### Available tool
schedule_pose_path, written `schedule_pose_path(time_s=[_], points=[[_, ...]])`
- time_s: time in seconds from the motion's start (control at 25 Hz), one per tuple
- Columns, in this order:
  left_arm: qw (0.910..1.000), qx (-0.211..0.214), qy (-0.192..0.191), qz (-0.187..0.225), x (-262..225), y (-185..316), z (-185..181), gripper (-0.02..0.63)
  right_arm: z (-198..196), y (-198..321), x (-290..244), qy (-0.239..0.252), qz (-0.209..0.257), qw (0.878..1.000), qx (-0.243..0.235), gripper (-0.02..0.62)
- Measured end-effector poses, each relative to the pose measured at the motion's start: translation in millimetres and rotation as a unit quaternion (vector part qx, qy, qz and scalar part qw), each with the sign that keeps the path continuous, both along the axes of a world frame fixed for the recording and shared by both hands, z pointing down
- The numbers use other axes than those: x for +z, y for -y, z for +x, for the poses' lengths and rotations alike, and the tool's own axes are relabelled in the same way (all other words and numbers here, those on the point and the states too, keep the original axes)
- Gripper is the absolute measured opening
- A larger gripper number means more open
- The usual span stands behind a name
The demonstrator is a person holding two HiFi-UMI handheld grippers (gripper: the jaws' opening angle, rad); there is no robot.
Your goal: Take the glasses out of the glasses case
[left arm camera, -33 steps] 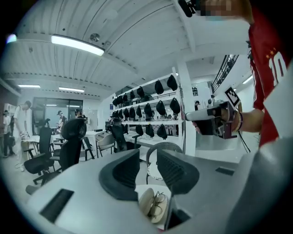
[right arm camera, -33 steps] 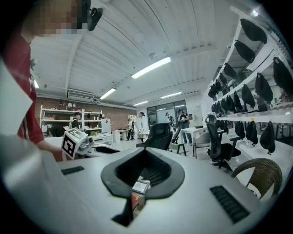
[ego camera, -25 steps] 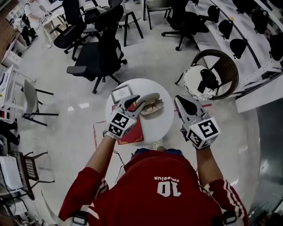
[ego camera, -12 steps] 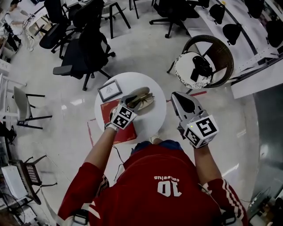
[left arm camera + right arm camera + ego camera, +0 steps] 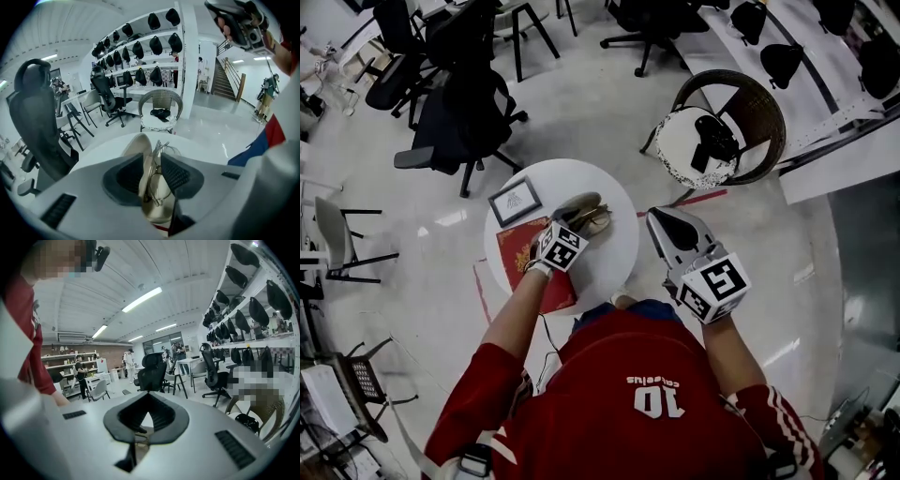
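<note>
Left gripper view: my left tongs are clamped on the glasses, the wire frame pinched between the pads with the edge of the beige glasses case pressed in beside it; the open shell of the case runs under and ahead of the jaws. Head view: same tongs low over the round white table, case at their tips, red book just to their left. I hold my right tongs off the table's edge, well apart from the case, jaws together, nothing between them
</note>
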State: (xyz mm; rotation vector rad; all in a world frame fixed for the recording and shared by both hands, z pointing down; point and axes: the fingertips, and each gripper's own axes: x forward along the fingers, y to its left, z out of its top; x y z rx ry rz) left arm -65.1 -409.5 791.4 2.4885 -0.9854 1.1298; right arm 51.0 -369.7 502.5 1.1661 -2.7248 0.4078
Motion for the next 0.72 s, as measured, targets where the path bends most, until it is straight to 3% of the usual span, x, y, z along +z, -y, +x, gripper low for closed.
schedule_pose_path(time_s=[0.6, 0.72], points=[[0.9957, 0.006, 0.090, -0.021, 60, 13, 6, 0.107, 18, 16, 24, -0.006, -0.027, 1.000, 0.010, 0.015], [0.9943, 0.015, 0.104, -0.018, 62, 13, 6, 0.073, 20, 17, 26, -0.005, -0.031, 0.999, 0.012, 0.015]])
